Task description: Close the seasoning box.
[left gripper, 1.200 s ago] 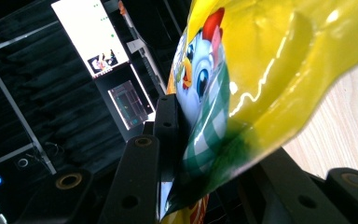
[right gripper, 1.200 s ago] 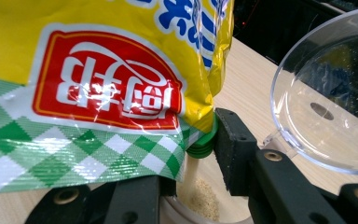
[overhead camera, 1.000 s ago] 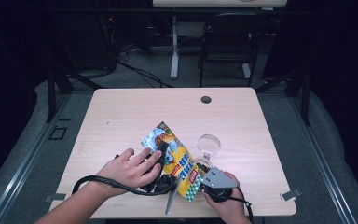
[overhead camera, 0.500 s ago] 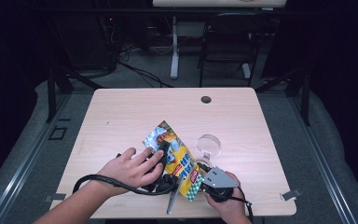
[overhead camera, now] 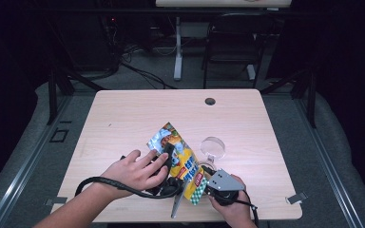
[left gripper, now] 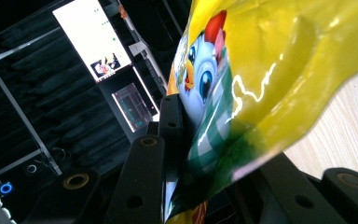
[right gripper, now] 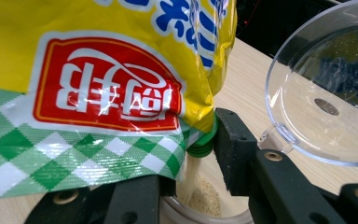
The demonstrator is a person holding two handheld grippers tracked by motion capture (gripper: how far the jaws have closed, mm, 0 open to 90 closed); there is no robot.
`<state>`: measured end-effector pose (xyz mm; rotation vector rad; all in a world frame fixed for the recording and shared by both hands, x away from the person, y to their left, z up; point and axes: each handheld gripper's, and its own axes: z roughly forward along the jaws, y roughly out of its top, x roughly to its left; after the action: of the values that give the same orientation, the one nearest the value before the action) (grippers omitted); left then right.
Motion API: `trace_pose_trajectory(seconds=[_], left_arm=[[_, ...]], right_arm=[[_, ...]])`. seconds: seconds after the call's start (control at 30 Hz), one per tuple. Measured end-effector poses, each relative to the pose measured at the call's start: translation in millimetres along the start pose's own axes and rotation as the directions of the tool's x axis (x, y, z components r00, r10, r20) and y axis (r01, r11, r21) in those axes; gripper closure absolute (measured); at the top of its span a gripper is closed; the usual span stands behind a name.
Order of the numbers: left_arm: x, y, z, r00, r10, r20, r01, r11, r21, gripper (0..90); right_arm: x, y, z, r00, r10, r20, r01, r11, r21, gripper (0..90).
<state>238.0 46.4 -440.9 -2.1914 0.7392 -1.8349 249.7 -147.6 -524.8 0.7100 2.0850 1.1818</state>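
a: where is the bag (overhead camera: 179, 160) now?

b: near the front edge of the table (overhead camera: 123, 118), tilted, its green-checked end low toward the person. in the right gripper view a green spout (right gripper: 201, 145) sticks out of that low corner, and a pale stream of grains falls from it into a clear cup (right gripper: 200, 212) below.

a: left gripper (overhead camera: 167, 159)?

b: its jaws have just been closing, and the bag is between them. in the left gripper view one black jaw lies against the glossy yellow side by the chicken print, the bag's lower edge runs across the other. i read it as clenched on the bag (the contact on the far jaw is partly hidden by the foil). the left hand (overhead camera: 135, 172) covers most of the tool from above.

a: right gripper (overhead camera: 208, 179)?

b: low at the table's front edge, in the right hand (overhead camera: 232, 209). the clear cup sits between its jaws, right jaw close against the rim. whether the pads actually press on the cup i cannot tell (the bag hangs in front of the left jaw).

a: anything beside it?

b: a clear round lid (overhead camera: 212, 147) just behind the right gripper, near the bag's edge; it looks raised at an angle in the right gripper view. a black cable (overhead camera: 105, 182) loops off the left gripper across the forearm.
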Motion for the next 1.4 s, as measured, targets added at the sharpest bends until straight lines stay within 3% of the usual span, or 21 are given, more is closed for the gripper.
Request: trace_pose_trajectory(seconds=[1.4], left_arm=[[4.1, 1.1, -2.3, 1.0, 0.006, 0.0, -0.006, 1.0, 0.005, 77.6]], right_arm=[[-0.5, 0.7, -0.8, 0.9998, 0.017, -0.007, -0.017, 1.0, -0.008, 70.7]])
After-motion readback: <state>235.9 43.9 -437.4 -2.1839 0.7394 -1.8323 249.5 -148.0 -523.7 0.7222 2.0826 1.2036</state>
